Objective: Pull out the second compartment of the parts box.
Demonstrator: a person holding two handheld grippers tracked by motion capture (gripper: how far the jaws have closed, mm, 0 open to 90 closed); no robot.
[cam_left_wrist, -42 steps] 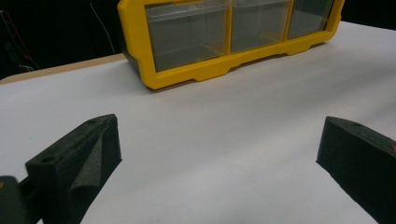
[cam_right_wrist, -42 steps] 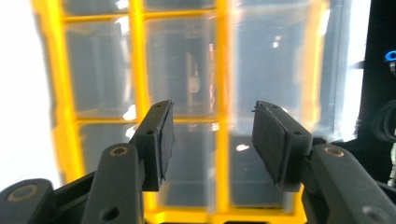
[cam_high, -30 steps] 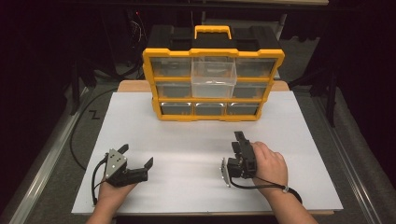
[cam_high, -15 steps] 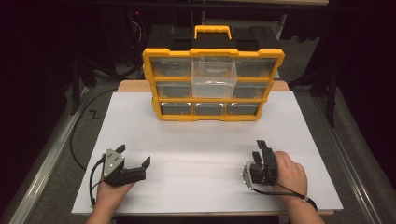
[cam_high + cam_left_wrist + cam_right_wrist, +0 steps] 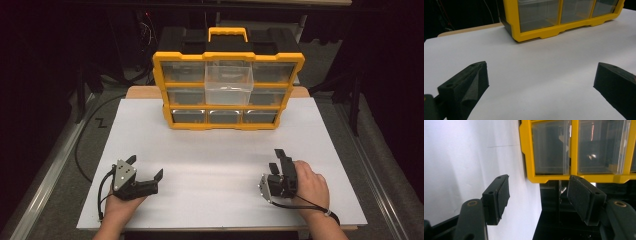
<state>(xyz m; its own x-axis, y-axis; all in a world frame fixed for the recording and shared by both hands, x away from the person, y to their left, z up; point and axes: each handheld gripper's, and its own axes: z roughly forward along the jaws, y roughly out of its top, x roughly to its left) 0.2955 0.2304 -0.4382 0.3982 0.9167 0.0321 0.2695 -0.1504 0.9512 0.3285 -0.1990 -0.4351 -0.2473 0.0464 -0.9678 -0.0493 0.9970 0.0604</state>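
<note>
A yellow-framed organizer (image 5: 227, 90) with clear drawers stands upright at the back of the white tabletop (image 5: 215, 150). Its top middle drawer (image 5: 228, 82) is pulled out toward me. My left gripper (image 5: 146, 166) rests at the front left, open wide with nothing between its jaws; in the left gripper view (image 5: 541, 82) it faces the organizer's lower left corner (image 5: 554, 31). My right gripper (image 5: 276, 160) is at the front right, rolled onto its side. Its jaws have just been opening and hold nothing; in the right gripper view (image 5: 539, 195) the organizer (image 5: 574, 150) appears sideways beyond them.
A black cable (image 5: 85, 145) loops on the floor left of the table. A wooden board (image 5: 142, 92) shows under the organizer's back left. A dark drop surrounds the table on all sides. Bare white surface lies between both grippers and the organizer.
My right hand has moved right and back toward the front edge of the table, and its jaws stand wider apart. The left hand has kept still.
</note>
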